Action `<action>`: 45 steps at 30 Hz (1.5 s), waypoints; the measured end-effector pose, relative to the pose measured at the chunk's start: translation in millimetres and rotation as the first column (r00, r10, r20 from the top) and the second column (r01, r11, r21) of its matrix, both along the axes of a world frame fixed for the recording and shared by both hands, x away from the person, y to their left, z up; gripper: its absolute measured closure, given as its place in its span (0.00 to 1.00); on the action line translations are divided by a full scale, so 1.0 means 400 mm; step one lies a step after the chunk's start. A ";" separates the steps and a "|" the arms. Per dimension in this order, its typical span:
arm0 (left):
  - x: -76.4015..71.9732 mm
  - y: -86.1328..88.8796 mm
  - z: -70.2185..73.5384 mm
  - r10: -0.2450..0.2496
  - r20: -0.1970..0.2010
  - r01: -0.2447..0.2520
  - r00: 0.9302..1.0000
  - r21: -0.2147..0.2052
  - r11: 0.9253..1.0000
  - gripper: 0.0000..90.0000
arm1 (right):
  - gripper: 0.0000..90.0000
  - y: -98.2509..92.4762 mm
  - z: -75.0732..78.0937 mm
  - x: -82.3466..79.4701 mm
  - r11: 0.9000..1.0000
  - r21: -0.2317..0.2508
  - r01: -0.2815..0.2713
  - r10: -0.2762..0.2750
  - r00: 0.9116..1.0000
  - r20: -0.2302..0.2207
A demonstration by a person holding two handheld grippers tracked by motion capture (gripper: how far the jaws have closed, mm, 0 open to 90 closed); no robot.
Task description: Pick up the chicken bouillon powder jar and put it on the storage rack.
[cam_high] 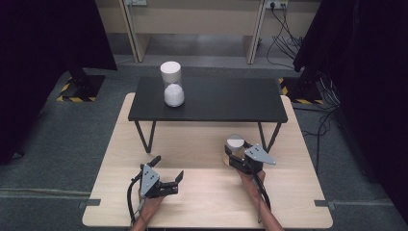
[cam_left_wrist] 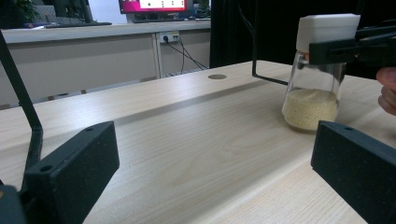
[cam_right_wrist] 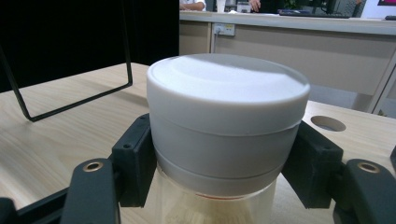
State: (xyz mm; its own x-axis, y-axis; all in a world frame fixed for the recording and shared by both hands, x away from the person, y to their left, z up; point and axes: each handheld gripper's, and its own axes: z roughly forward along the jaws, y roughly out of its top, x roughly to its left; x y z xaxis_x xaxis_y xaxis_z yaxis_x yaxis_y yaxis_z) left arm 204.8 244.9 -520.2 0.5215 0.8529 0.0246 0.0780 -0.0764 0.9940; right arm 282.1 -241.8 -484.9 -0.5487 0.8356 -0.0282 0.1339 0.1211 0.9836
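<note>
A glass jar point(cam_high: 235, 143) with a white lid and pale yellow grains stands on the wooden table point(cam_high: 207, 197), right of the middle. My right gripper point(cam_high: 234, 154) is shut on it, the pads point(cam_right_wrist: 135, 156) pressing either side of the lid point(cam_right_wrist: 227, 93). The left gripper view also has this jar point(cam_left_wrist: 312, 93), upright, with the black jaws at its lid. My left gripper point(cam_high: 168, 167) rests low at the front left, open, with bare table between its fingers point(cam_left_wrist: 70, 172). A second white-lidded jar point(cam_high: 172, 84) with white contents stands on the black shelf point(cam_high: 216, 98).
The black shelf stands on thin wire legs point(cam_high: 144, 137) across the table's far half. A round hole point(cam_right_wrist: 328, 123) is cut in the table top near the held jar. Dark curtains hang left and right, and cables point(cam_high: 284, 38) lie on the floor behind.
</note>
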 end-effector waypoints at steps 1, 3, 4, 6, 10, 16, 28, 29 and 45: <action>0.000 0.000 0.000 0.000 0.000 0.000 1.000 0.000 1.000 0.00 | 0.38 -0.002 0.003 -0.002 1.000 0.000 0.001 -0.001 1.000 0.000; 0.000 0.000 0.000 -0.001 0.000 0.001 1.000 -0.001 1.000 0.00 | 0.38 -0.008 0.011 -0.004 1.000 0.006 -0.003 0.003 1.000 -0.002; 0.000 0.000 0.000 -0.001 0.000 0.001 1.000 -0.001 1.000 0.00 | 0.38 -0.012 0.016 -0.006 1.000 0.007 -0.006 0.006 1.000 -0.002; 0.001 0.000 0.000 -0.001 0.000 0.001 1.000 -0.002 1.000 0.00 | 0.38 -0.017 0.024 -0.011 1.000 0.007 -0.010 0.010 1.000 0.001; 0.000 0.000 0.000 -0.002 0.001 0.002 1.000 0.000 1.000 0.00 | 0.38 -0.028 0.042 -0.019 1.000 0.013 -0.024 0.024 1.000 0.003; 0.001 0.001 0.000 -0.003 0.001 0.003 1.000 0.000 1.000 0.00 | 0.38 -0.037 0.068 -0.032 0.999 0.006 -0.042 0.042 0.999 0.014; 0.001 0.000 0.000 -0.002 0.000 0.002 1.000 0.001 1.000 0.00 | 0.38 -0.060 0.124 -0.047 0.998 0.010 -0.070 0.069 0.997 0.025; 0.001 0.001 0.000 -0.002 0.000 0.002 1.000 0.000 1.000 0.00 | 0.38 -0.062 0.129 -0.049 0.997 0.009 -0.071 0.070 0.997 0.026; 0.001 0.000 0.000 -0.003 -0.001 0.003 1.000 0.003 1.000 0.00 | 0.38 -0.088 0.254 -0.065 0.992 0.027 -0.127 0.126 0.991 0.039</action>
State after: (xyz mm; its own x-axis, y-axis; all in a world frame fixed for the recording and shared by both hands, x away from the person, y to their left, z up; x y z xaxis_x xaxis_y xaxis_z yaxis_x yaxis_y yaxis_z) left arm 205.4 244.9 -520.1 0.5243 0.8511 0.0270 0.0789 -0.0801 0.9937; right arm 256.0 -277.1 -383.2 -0.6490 0.7603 -0.0276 0.0822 0.1061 0.9909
